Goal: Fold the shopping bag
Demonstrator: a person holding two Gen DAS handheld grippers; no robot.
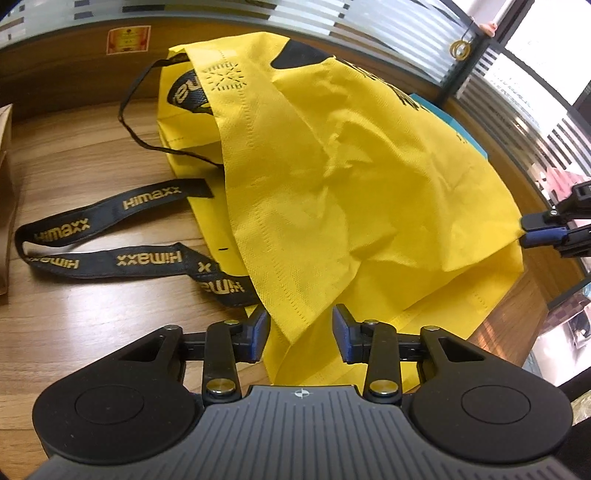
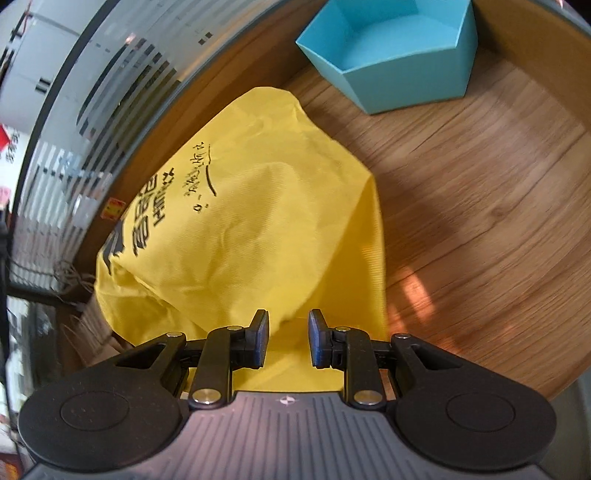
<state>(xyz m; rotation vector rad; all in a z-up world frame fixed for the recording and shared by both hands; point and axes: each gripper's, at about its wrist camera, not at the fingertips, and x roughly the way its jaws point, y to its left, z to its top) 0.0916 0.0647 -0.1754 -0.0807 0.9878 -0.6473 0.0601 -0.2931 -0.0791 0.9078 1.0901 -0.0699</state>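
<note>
A yellow non-woven shopping bag (image 1: 351,166) lies crumpled on the wooden table (image 1: 74,325), its upper layer folded over towards me. Its black printed handles (image 1: 110,254) trail off to the left. My left gripper (image 1: 301,332) is open just above the bag's near corner, and the folded tip lies between the fingers without being pinched. In the right wrist view the bag (image 2: 240,240) fills the middle, with black lettering on it. My right gripper (image 2: 287,338) is open over the bag's near edge, pads clear of the cloth. It also shows by the bag's right corner (image 1: 532,232).
A teal open box (image 2: 399,70) stands on the table beyond the bag. A brown paper bag (image 1: 5,184) sits at the far left. A wooden ledge and striped glass partition (image 1: 258,14) run behind the table. The table's edge (image 1: 517,332) falls away at the right.
</note>
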